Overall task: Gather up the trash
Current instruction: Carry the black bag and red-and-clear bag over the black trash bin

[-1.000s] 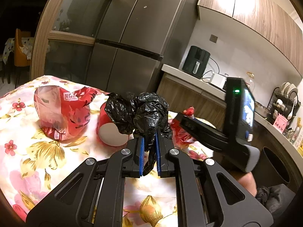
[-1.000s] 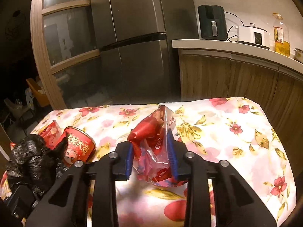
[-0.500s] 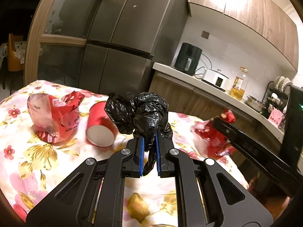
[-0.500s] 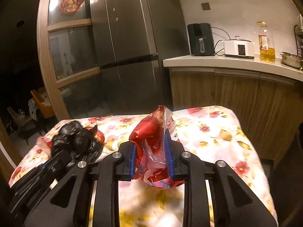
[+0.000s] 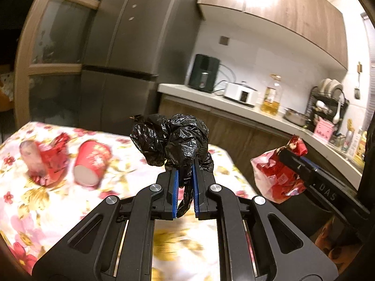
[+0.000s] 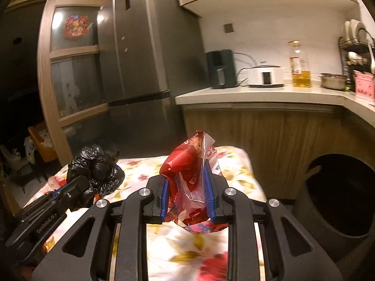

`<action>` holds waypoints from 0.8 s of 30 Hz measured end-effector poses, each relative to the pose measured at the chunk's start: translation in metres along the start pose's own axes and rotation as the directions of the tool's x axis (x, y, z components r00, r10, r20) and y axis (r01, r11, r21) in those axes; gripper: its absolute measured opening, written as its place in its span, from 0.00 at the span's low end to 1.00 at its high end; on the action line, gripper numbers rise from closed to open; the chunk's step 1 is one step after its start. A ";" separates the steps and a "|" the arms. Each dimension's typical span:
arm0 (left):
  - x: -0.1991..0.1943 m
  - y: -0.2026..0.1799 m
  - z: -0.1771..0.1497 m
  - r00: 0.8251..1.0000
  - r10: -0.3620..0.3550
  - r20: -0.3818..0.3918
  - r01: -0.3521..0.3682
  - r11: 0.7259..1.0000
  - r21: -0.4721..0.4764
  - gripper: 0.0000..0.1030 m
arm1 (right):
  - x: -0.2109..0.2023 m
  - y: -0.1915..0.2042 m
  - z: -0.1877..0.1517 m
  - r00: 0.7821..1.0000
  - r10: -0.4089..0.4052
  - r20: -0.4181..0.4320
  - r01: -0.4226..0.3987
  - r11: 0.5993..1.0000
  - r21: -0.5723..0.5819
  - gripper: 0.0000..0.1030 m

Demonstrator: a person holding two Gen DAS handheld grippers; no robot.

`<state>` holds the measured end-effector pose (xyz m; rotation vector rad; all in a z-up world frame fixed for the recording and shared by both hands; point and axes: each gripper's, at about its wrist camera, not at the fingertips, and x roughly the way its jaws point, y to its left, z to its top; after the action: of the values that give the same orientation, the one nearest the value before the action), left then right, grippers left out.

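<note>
My left gripper is shut on a crumpled black plastic bag and holds it above the flowered table. My right gripper is shut on a red and clear snack wrapper, held over the table's right end; the wrapper also shows in the left wrist view. The black bag shows in the right wrist view. A red paper cup lies on its side on the table, next to another red wrapper. A dark round bin stands on the floor right of the table.
A grey fridge stands behind the table. A wooden counter carries an air fryer, a white cooker, an oil bottle and a dish rack. A wood-framed glass door is at the left.
Both grippers have lifted with their loads and swung right. The right gripper has moved toward the table's right end, and the dark bin has come into its view.
</note>
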<state>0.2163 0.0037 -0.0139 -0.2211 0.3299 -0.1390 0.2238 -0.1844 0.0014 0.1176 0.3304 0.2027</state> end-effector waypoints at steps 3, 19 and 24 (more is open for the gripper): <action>0.001 -0.032 0.005 0.999 -0.044 0.007 0.044 0.998 0.036 0.09 | -0.016 -0.022 0.004 0.999 -0.041 0.023 0.040 0.999 0.020 0.26; 0.035 -0.191 -0.004 0.956 -0.292 -0.022 0.292 0.947 0.136 0.09 | -0.078 -0.152 0.018 0.946 -0.304 0.109 0.289 0.948 0.130 0.26; 0.049 -0.220 -0.015 0.943 -0.328 -0.051 0.332 0.931 0.151 0.09 | -0.084 -0.174 0.015 0.936 -0.336 0.106 0.319 0.936 0.148 0.27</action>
<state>0.2354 -0.2204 0.0098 -0.1165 0.3031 -0.5002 0.1818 -0.3735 0.0159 0.1999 0.2284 -0.1587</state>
